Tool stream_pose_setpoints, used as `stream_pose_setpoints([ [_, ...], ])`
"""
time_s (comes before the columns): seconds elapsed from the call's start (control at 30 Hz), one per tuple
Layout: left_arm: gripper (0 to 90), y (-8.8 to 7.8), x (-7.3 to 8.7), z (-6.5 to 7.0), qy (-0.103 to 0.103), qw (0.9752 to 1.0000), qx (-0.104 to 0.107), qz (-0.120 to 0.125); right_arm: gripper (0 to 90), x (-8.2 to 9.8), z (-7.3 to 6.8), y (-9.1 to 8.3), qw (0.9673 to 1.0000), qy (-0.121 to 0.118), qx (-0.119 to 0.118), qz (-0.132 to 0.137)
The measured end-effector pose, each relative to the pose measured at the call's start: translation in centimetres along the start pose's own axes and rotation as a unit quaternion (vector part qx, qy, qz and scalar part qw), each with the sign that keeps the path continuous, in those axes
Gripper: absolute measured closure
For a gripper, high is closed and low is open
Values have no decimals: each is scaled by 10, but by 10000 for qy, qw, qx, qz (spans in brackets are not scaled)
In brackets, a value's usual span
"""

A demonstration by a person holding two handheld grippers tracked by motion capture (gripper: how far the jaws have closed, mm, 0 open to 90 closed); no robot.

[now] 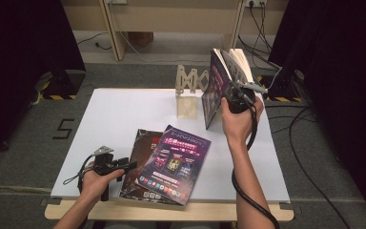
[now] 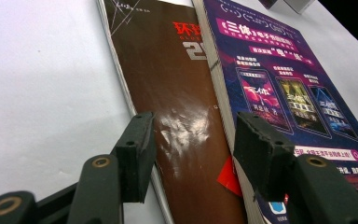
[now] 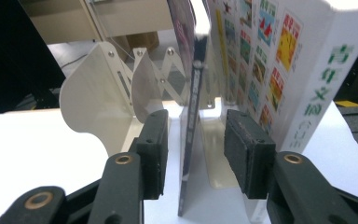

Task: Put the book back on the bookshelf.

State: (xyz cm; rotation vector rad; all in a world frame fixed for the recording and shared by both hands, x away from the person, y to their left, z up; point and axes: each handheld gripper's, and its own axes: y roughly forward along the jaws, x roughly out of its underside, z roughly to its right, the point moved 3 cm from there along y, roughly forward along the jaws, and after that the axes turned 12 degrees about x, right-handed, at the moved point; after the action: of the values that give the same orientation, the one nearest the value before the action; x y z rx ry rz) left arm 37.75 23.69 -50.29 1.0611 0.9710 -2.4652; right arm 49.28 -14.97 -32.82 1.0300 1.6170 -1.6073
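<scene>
Standing my right gripper [image 3: 193, 154] slack-jawed astride the purple magazine [image 3: 191, 140] by the rack [image 3: 102, 107], I'm resting my left gripper [image 2: 191, 144] unclenched beside the brown magazine [image 2: 177, 107].

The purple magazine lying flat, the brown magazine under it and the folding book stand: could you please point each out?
purple magazine [image 1: 174, 163], high view, middle of its cover.
brown magazine [image 2: 177, 112], left gripper view, glossy cover.
folding book stand [image 3: 95, 100], right gripper view, pale end plate.
</scene>
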Motion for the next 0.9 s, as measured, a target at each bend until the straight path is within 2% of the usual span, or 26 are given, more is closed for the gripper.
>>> stream_pose_setpoints([
  [0.27, 473, 2, 0, 2, 15, 10000, 39, -43, 602, 13, 1, -1, 9999, 11, -55, -136],
  [0.47, 470, 5, -1, 4, -9, 9999, 124, -49, 601, 30, 0, 0, 9995, -42, -114, -294],
  [0.7, 462, 11, -1, 7, -64, 9997, 202, -148, 596, 58, -3, 5, 9976, -121, -214, -655],
  [0.9, 453, 21, -1, 10, -113, 9991, 312, -262, 594, 86, -4, 12, 9938, -170, -334, -1044],
])
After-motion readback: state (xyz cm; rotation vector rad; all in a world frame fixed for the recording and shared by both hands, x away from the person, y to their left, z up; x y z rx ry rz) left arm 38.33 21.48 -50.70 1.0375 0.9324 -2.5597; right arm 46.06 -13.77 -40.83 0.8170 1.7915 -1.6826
